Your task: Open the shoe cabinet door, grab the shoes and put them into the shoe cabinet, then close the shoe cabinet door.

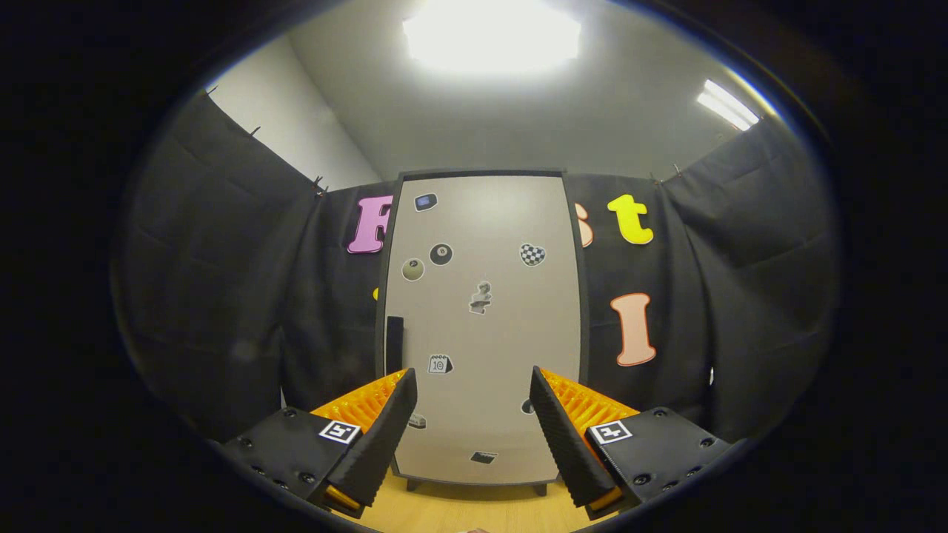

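A tall shoe cabinet (481,326) stands straight ahead against the booth wall, its pale door shut and dotted with several small stickers. A dark vertical handle (394,345) sits on the door's left edge, just above my left finger. My gripper (472,385) is open, its fingers wide apart with nothing between them, well short of the door. The cabinet rests on short dark feet (540,489) on a wooden floor (474,511).
Black cloth walls (222,296) close in on both sides of the cabinet. Bright ceiling lights (490,33) hang overhead. A strip of wooden floor lies between the fingers and the cabinet's base.
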`<action>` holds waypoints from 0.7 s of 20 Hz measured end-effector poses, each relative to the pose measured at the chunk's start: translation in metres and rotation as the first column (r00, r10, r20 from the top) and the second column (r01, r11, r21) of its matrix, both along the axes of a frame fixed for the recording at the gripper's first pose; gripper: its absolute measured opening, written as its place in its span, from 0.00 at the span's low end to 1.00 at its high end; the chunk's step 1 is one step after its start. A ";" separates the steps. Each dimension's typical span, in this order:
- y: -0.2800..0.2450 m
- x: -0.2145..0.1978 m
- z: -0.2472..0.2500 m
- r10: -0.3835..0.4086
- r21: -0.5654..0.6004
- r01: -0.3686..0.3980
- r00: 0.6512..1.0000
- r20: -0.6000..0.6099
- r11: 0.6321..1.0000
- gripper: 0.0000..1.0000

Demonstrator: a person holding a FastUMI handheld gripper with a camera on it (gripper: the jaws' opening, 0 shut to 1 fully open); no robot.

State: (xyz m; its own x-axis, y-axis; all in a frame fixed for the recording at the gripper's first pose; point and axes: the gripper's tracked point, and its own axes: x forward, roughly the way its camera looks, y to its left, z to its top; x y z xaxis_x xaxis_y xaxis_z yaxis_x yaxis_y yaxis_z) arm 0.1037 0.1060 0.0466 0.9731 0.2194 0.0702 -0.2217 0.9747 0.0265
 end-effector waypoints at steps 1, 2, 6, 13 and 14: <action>0.007 0.009 0.000 0.013 0.003 -0.013 1.000 -0.002 1.000 0.96; 0.015 0.016 -0.001 0.026 0.006 -0.026 1.000 -0.004 1.000 0.96; 0.054 0.048 -0.007 0.088 0.021 -0.087 0.996 -0.020 0.996 0.96; 0.112 0.103 -0.023 0.143 0.034 -0.142 0.989 -0.039 0.989 0.96; 0.119 0.111 -0.025 0.147 0.032 -0.145 0.988 -0.043 0.989 0.96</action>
State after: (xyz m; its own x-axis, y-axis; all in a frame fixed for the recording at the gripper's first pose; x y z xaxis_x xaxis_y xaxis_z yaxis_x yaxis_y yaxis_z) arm 0.2144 0.2252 0.0212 0.9331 0.3579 0.0357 -0.3596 0.9307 0.0676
